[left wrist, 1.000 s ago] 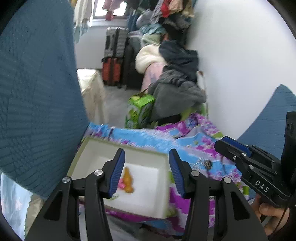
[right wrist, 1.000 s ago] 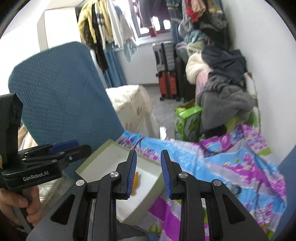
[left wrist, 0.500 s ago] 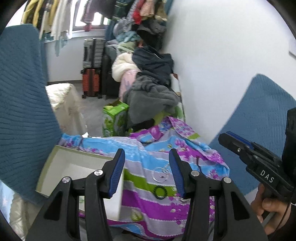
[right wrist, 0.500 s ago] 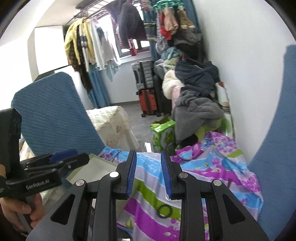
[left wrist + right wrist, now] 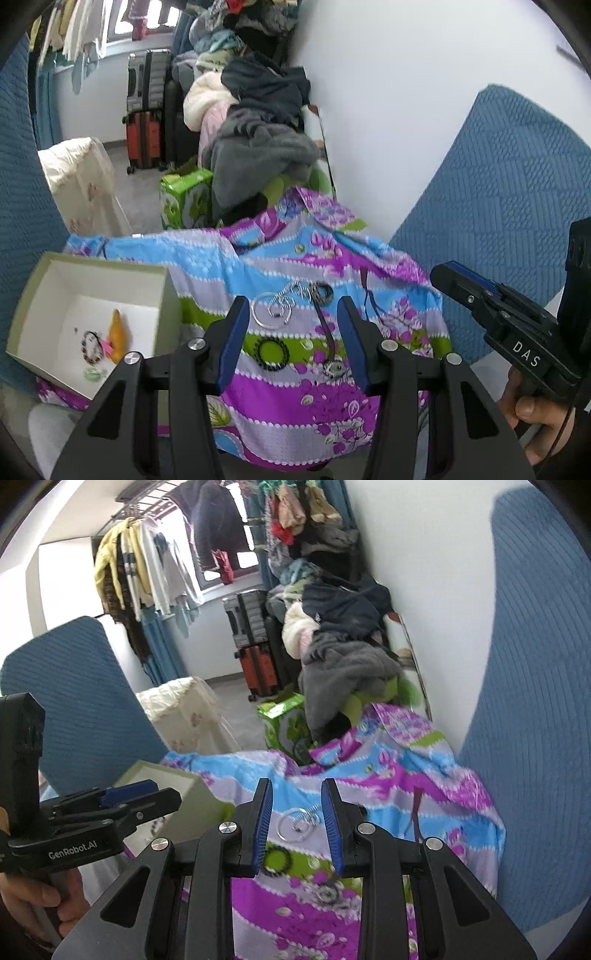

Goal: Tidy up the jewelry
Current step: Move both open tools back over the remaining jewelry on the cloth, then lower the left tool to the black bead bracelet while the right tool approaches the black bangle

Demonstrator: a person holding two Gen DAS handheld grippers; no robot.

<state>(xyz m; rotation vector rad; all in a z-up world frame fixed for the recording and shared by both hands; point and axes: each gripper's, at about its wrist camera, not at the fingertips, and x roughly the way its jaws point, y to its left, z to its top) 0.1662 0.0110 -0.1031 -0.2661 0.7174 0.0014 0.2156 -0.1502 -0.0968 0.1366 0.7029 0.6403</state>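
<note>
My left gripper (image 5: 293, 332) hangs open and empty over a flowery cloth (image 5: 280, 402). Loose jewelry lies on the cloth beyond it: a silver ring with a coiled wire (image 5: 271, 314), a dark bangle (image 5: 321, 291), a black beaded bracelet (image 5: 272, 352) and a dark strap (image 5: 327, 325). At the left stands an open white box (image 5: 33, 295) holding an orange piece (image 5: 118, 330) and a beaded bracelet (image 5: 92, 347). My right gripper (image 5: 297, 823) has a narrow gap with nothing in it; the silver ring (image 5: 291, 827) lies behind that gap. It also appears at the right edge (image 5: 443, 273).
Blue padded chair backs (image 5: 498, 192) (image 5: 74, 694) flank the cloth on both sides. Behind it are a green carton (image 5: 184, 199), a heap of clothes (image 5: 258, 147), suitcases (image 5: 146, 110) and a white wall. My left gripper (image 5: 166, 797) sits beside the box (image 5: 195, 805).
Both grippers have swung right, away from the box, and dropped closer to the cloth, bringing the loose jewelry into view. Neither gripper's jaw gap has changed.
</note>
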